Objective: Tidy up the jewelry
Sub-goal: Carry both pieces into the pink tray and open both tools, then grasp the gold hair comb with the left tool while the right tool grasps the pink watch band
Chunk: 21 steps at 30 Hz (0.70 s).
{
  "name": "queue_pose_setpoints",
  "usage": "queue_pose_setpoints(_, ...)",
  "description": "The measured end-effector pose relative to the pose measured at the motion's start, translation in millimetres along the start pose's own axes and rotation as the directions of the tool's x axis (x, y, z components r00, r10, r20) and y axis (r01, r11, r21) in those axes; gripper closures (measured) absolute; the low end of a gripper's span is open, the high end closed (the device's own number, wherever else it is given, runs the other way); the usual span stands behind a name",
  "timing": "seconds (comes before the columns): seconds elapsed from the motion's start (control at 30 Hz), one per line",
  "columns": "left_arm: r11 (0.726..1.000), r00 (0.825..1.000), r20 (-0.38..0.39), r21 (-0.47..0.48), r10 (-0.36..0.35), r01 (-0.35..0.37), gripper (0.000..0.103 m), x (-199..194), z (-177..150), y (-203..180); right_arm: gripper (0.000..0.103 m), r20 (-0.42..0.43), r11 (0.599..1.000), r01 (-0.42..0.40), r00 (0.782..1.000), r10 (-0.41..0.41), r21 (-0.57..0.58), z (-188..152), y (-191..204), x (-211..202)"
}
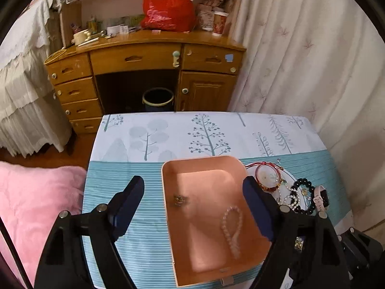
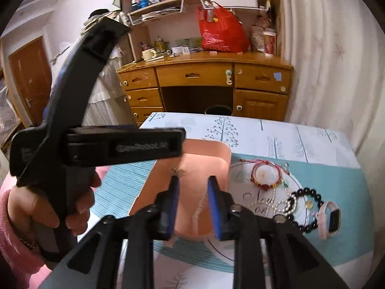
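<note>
Clear bead bracelet (image 1: 232, 230) lengthwise in tray (image 1: 207, 163)

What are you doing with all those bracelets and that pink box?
A person is sorting jewelry with two hand-held grippers. The shallow pink plastic box on the tree-print tablecloth already holds a clear beaded bracelet and a small dark trinket. The left gripper hangs open over the box, holding nothing. The right gripper is open and empty too. A red cord bracelet, a black bead bracelet and a pink watch still wait beside the box.
</note>
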<state>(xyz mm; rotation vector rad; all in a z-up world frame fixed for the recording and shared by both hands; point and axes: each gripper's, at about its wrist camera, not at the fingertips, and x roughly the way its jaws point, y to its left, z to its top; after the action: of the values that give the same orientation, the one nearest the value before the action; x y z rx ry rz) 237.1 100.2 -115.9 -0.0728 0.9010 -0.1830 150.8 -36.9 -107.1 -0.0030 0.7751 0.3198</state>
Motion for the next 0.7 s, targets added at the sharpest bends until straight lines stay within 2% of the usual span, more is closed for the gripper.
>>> queue_pose_setpoints(0.2,1.000,0.999,-0.043,-0.017,-0.020,0.020,0.020,7.7,-4.0,1.3,0.056,-0.016,0.998,0.034,0.999,-0.033,0.043,-8.3,-6.2,-2.1)
queue_pose_setpoints(0.27,1.000,0.998,-0.063,-0.011,-0.015,0.015,0.020,11.2,-10.4,-1.7,0.045,-0.040,0.997,0.041,0.998,-0.038,0.066,-14.4,-9.7,-0.3)
queue_pose_setpoints(0.37,1.000,0.994,-0.109,-0.011,-0.011,0.010,0.020,12.6,-21.4,-6.4,0.036,-0.119,0.989,0.052,0.992,-0.036,0.141,-29.5,-21.4,7.4)
queue_pose_setpoints(0.5,0.997,0.986,-0.155,-0.046,-0.065,0.058,0.018,4.9,-43.1,-17.5,0.035,-0.216,0.961,0.036,0.976,0.025,0.273,-59.4,-42.7,13.8)
queue_pose_setpoints(0.57,0.996,0.985,-0.152,-0.044,-0.081,0.075,0.017,-0.3,-51.9,-25.4,0.035,-0.246,0.948,0.066,0.969,0.013,0.310,-72.3,-51.7,12.1)
queue_pose_setpoints(0.7,0.990,0.977,-0.159,-0.010,-0.138,0.139,0.013,-8.1,-70.4,-50.9,0.035,-0.293,0.920,0.167,0.954,-0.060,0.355,-97.9,-77.2,-2.7)
